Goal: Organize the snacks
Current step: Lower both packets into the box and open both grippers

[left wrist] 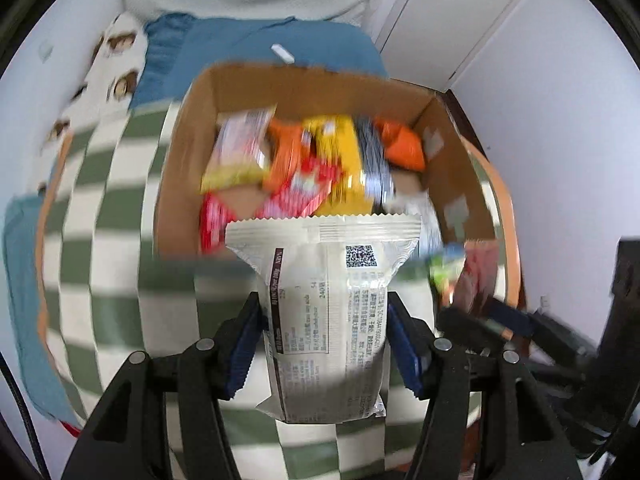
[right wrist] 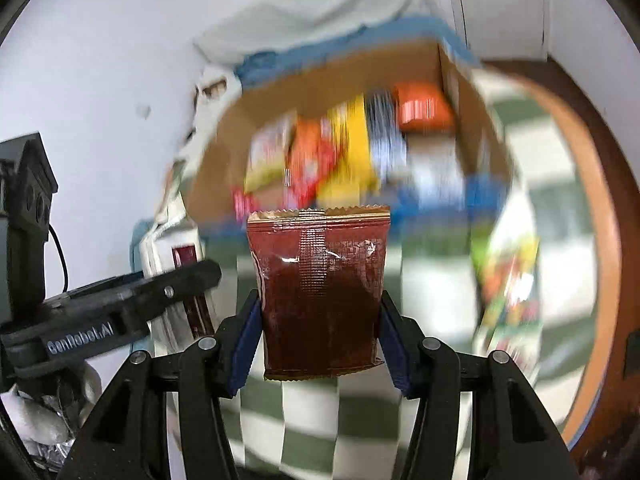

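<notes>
Table w/ green-white check cloth (left wrist: 104, 216), cardboard box (left wrist: 188, 152) on it, far of both grippers, already holding a mix of packets, blurred. L gripper (left wrist: 324, 340) grips a white pack (left wrist: 324, 312) by its sides; blue pads (left wrist: 242, 348) press in at the near half, though the jaws are easing apart, pack between them. Its long axis runs near-to-far along the fingers, crimped far edge pointing at the box; QR and print side faces the cam. From the right wrist view this gripper sits at left, roughly level w/ the other. R gripper (right wrist: 320, 332) is clamped on a brown pack (right wrist: 320, 292), pads pressing on both sides, same lie: long axis near-to-far, serrated far edge twd the box opening. Box lies straight ahead and below both packs, so the key relation is fwd and down. Neither looks clearly nearer; can't tell which goes in first. More loose packets (right wrist: 508, 288) lie on the cloth at right, near the box's right wall, so sorting seems partway done. Judgement: next is carry over the rim, then let go; risk is the far edge snagging the near wall.
</notes>
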The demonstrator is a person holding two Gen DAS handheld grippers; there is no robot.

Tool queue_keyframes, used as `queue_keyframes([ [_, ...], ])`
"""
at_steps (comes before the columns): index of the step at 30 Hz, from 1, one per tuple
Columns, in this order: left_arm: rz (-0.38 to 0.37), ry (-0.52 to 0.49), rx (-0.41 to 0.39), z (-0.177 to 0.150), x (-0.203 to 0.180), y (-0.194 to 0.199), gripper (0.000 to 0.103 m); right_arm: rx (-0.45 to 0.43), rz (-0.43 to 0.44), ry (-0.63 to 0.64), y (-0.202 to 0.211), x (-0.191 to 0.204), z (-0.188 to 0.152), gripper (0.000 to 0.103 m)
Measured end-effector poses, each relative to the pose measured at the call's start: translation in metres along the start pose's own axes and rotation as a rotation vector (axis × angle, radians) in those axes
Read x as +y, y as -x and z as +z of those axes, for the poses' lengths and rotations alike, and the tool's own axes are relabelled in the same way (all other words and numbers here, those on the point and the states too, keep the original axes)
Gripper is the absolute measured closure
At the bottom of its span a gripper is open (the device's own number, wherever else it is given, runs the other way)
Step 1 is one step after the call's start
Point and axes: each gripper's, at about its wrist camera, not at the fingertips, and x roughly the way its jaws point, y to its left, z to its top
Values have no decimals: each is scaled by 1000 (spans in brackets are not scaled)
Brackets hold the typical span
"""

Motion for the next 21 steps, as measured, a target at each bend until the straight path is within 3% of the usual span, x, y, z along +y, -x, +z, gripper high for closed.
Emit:
queue_keyframes([
  [5,74,0,84,67,12,-44,45,33,-94,2,-27,-28,94,45],
  [9,146,-1,152,96,27,-90,45,103,-194,24,-66,-42,134,45],
  [14,157,50,225,113,51,-131,45,183,-260,34,-108,-57,156,43],
  [15,153,63,238,116,55,-138,45,208,-278,29,-117,-57,150,40],
  [17,153,85,260,120,62,-147,44,248,-285,-2,-130,-68,152,6],
  [19,154,98,279,121,64,-153,44,250,-279,-8,-135,-71,153,6],
  [21,143,106,295,121,65,-159,31,253,-282,-3,-140,-69,154,6],
])
